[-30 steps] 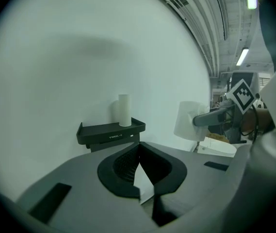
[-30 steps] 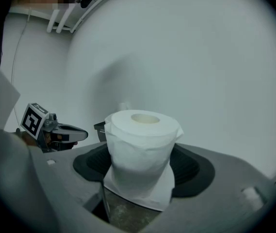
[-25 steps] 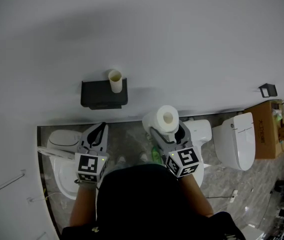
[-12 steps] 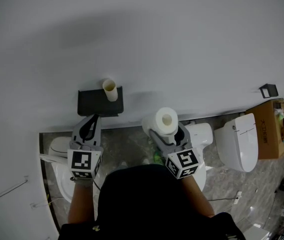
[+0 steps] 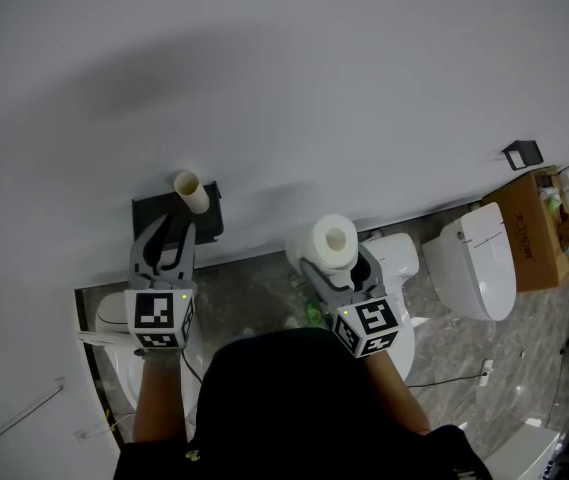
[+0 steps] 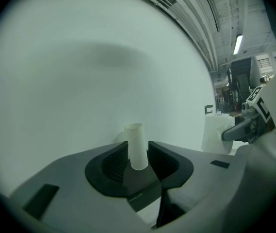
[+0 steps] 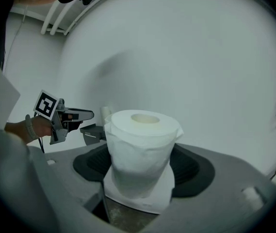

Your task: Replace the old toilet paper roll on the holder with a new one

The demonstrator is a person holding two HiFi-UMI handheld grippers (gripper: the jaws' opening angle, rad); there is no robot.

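Left gripper (image 5: 169, 230) has moved up toward the frame's upper left, reaching the black holder (image 5: 152, 214) on the wall. Its jaws have just been opening and stand apart, with the empty cardboard tube (image 5: 190, 191) upright in the gap. Right gripper (image 5: 336, 261), frame centre, is clamped on the new toilet paper roll (image 5: 335, 238).

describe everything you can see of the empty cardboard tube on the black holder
The pale cream cardboard tube is bare, with no paper left, hollow and open at the top. It stands upright on the black wall holder against the white wall. The left gripper, jaws just opening, has it lined up between them, ungripped.
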